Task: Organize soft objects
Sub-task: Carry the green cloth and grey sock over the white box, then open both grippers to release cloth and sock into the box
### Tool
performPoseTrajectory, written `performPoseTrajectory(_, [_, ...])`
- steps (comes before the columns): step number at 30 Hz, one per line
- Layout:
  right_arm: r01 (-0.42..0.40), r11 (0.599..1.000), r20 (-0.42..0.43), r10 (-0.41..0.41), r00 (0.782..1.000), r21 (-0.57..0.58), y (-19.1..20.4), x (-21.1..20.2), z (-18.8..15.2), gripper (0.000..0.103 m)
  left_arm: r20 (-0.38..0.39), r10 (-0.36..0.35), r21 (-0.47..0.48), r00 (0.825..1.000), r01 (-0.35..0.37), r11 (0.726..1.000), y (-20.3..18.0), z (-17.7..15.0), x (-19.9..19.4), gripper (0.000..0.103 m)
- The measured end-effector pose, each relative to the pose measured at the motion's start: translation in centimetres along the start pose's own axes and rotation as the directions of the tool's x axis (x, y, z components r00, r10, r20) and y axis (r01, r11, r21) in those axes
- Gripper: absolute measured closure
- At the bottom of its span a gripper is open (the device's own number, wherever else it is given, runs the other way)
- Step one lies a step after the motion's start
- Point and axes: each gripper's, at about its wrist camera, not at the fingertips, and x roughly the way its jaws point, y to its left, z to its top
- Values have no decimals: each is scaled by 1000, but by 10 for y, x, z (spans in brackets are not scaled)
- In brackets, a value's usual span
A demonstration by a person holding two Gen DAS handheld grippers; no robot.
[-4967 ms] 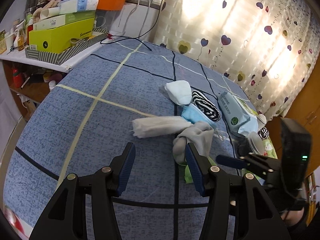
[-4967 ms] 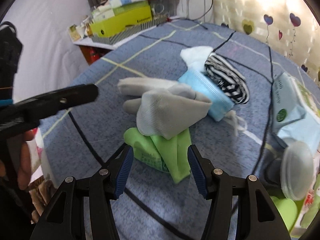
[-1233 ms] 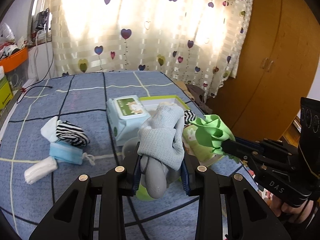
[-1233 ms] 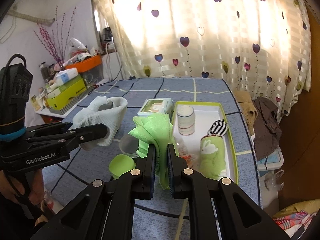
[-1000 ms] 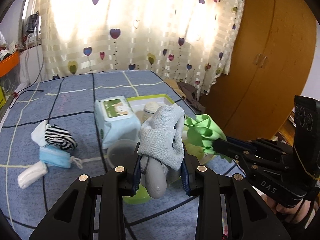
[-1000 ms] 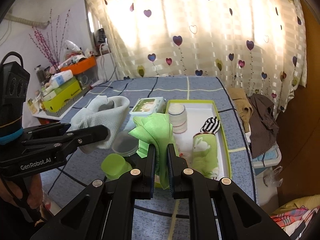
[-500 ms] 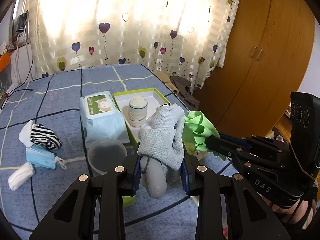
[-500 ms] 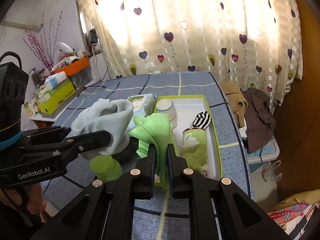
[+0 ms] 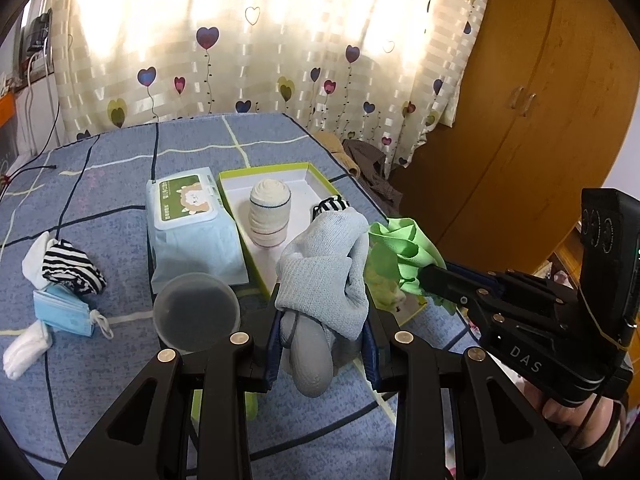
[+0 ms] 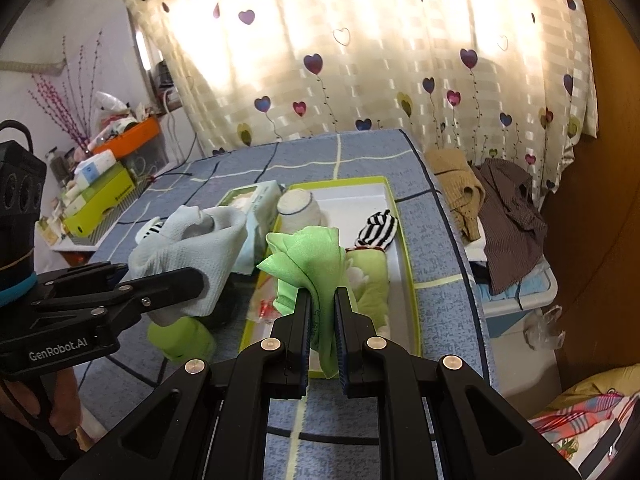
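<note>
Heart-print curtains [image 9: 248, 40] hang behind a bed [image 9: 120, 168] covered in blue cloth with crossing lines, and a wooden wardrobe [image 9: 520, 120] stands at three o'clock in the left wrist view. On the bed lies a green-rimmed tray [image 9: 264, 170] with a white floor, holding a rolled cream sock [image 9: 270, 216], a striped sock [image 10: 378, 226] and a green rabbit-print roll [image 10: 372, 280]. Just beside the tray at nine o'clock sits a pack of wet wipes [image 9: 188, 216], with a clear round lid [image 9: 196, 312] below it. Farther toward nine o'clock lie another striped sock [image 9: 72, 272], a blue face mask [image 9: 62, 312] and a white sock [image 9: 24, 350]. The left claw [image 9: 322, 344] is clamped on a bundled grey sock [image 9: 324, 276], held above the tray's near end. The right claw [image 10: 321, 316] is pinched nearly closed on a green cloth [image 10: 312, 260], also above the tray's near end.
</note>
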Motion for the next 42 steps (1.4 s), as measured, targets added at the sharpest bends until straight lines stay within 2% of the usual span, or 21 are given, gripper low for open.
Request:
performPoseTrajectory(14, [38,999,-76,-35,996,28,-26,49,0,92,-43,12,-25,999,-13,1000,6,7,26,69])
performPoseTrajectory(22, [21,1000,-89,-19,996,17,-30,66,4,91,-65,15,-36,998,-17,999,7,10,42,69])
performPoseTrajectory(24, [5,1000,-97,-3,995,16,-30,70,4,89,-71,16,-39,997,-18,999,8,11,45,69])
performPoseTrajectory(26, [-7,1000,-93,9,996,18,-30,70,3,72,-77,16,-43,997,-19,999,8,12,48,69])
performPoseTrajectory(28, [-11,1000,-81,12,997,19,-31,66,4,66,-83,18,-43,996,-21,999,8,13,51,69])
performPoseTrajectory(42, [-21,999,-49,23,999,43,-41,51,2,66,-106,49,-22,993,-52,998,-3,24,82,67])
